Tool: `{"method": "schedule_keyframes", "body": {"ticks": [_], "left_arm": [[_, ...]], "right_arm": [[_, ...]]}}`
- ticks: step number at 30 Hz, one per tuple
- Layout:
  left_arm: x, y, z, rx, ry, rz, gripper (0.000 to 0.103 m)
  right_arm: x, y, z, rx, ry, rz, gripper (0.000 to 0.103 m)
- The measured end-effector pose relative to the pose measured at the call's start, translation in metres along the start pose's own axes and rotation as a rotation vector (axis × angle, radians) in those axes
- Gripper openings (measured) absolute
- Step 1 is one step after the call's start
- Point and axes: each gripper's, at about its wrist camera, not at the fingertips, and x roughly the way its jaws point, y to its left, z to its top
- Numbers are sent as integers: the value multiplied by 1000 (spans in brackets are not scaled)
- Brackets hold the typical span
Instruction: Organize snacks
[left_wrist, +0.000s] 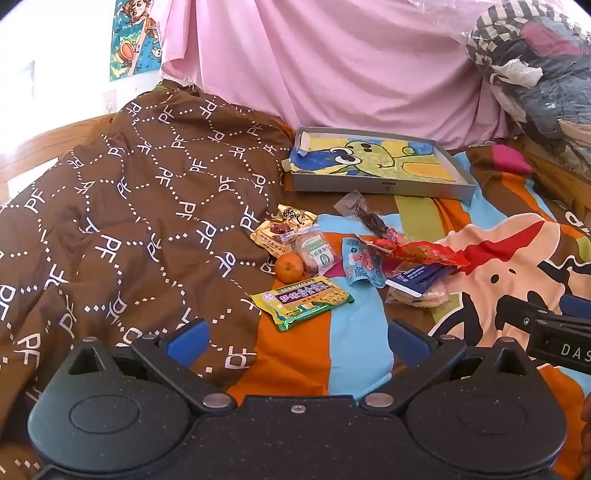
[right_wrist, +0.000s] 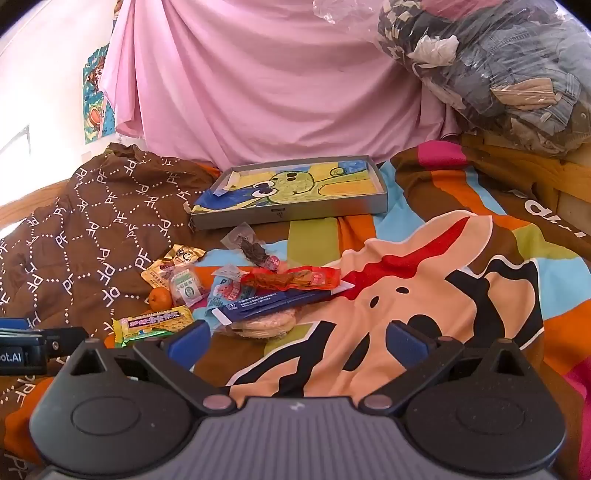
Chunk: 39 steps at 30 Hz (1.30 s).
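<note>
snacks (left_wrist: 325, 258): mixed wrappers, heaped | left tool (left_wrist: 295, 341): wide | right tool (right_wrist: 297, 341): wide

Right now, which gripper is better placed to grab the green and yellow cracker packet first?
Left. The green and yellow cracker packet lies straight ahead of the open left gripper, just beyond its fingertips. For the right gripper, also open, it sits off to the left, nearer the round biscuit pack.

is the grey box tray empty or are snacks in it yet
Empty of snacks: the grey tray shows only its cartoon drawing; the snack packets all lie on the bedsheet before it.
</note>
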Motion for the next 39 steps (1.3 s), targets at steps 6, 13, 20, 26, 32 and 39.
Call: {"method": "schedule_keyframes", "body": {"ticks": [6, 13, 20, 26, 32, 39], "left_arm": [[0, 0, 0, 1, 3, 1, 102], [-1, 0, 0, 2, 5, -3, 102], [0, 0, 0, 1, 8, -3, 102], [-1, 0, 0, 1, 8, -3, 102], [-1, 0, 0, 0, 9, -2, 102], [-1, 0, 0, 0, 10, -2, 102]], "right_arm": [[0, 0, 0, -2, -3, -1, 103], [0, 1, 0, -2, -6, -1, 103], [0, -1, 0, -1, -6, 0, 103], [-1, 1, -1, 1, -8, 0, 103], [0, 1, -2, 2, -9, 1, 103], [0, 2, -1, 3, -9, 1, 103]]}}
